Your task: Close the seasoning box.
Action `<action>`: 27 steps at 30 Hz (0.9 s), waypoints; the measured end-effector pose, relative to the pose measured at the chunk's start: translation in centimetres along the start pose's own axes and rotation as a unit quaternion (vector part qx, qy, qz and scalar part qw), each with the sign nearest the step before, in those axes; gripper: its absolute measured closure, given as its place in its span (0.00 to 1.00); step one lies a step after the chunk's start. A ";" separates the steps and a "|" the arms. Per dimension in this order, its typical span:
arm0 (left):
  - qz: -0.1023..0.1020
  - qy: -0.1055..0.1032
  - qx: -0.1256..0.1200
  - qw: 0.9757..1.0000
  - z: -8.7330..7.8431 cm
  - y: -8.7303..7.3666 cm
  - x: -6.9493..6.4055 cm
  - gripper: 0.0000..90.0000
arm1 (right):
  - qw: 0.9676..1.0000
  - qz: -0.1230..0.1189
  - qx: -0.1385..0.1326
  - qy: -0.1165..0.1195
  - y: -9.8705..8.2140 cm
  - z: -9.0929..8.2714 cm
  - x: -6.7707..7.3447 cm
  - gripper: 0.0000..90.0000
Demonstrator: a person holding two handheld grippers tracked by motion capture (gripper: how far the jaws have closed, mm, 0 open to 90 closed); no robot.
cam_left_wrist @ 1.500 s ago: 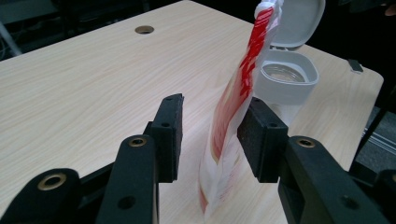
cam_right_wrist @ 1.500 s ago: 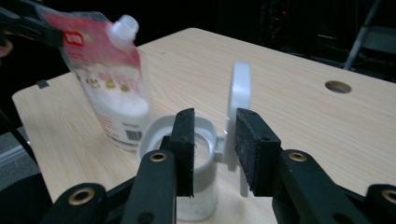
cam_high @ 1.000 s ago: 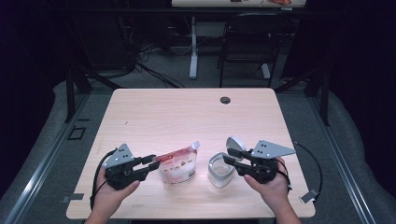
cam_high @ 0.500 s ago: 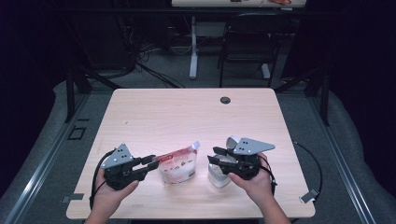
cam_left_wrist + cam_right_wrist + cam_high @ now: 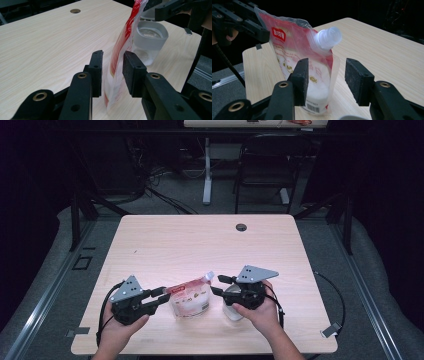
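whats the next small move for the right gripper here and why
Probably ease the right gripper up to the spout cap and close on it: its jaws have just been opening and stand empty below the cap, while the left gripper steadies the pouch.

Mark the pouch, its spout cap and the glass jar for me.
pouch [image 5: 294,62], right gripper view, printed front face.
spout cap [image 5: 328,37], right gripper view, white cap's side.
glass jar [image 5: 150,37], left gripper view, frosted upper wall.
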State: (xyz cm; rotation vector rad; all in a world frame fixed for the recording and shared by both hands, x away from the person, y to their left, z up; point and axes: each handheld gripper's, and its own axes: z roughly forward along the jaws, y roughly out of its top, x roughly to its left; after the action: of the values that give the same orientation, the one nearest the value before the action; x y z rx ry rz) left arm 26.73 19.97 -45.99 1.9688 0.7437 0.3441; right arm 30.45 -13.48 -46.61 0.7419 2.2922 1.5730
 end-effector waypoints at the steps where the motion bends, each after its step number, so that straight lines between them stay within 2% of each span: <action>1: 0.000 0.000 0.000 1.000 0.0 0.0 0.0 0.79 | 1.000 0.000 0.001 0.000 0.0 0.1 0.0 0.60; 6: 0.000 0.002 0.001 1.000 -0.3 -0.2 -0.1 0.81 | 1.000 -0.004 0.004 0.007 0.2 1.0 0.1 0.61; 11: 0.002 0.003 0.005 1.000 -0.3 -0.3 -0.2 0.84 | 1.000 -0.007 0.002 0.005 0.6 1.5 0.2 0.61; 22: 0.007 -0.002 0.004 1.000 -0.3 -0.3 -0.2 0.90 | 1.000 -0.012 -0.002 -0.004 1.3 1.8 -0.2 0.59; 27: 0.008 -0.002 0.003 1.000 -0.2 -0.3 -0.2 0.93 | 1.000 -0.008 -0.001 0.003 1.3 2.0 -0.2 0.60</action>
State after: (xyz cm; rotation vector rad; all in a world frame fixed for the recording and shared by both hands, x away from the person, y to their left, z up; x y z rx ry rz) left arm 26.31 20.09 -46.11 1.9816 0.7282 0.3465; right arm 31.98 -11.63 -46.19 0.7180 2.2954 1.5723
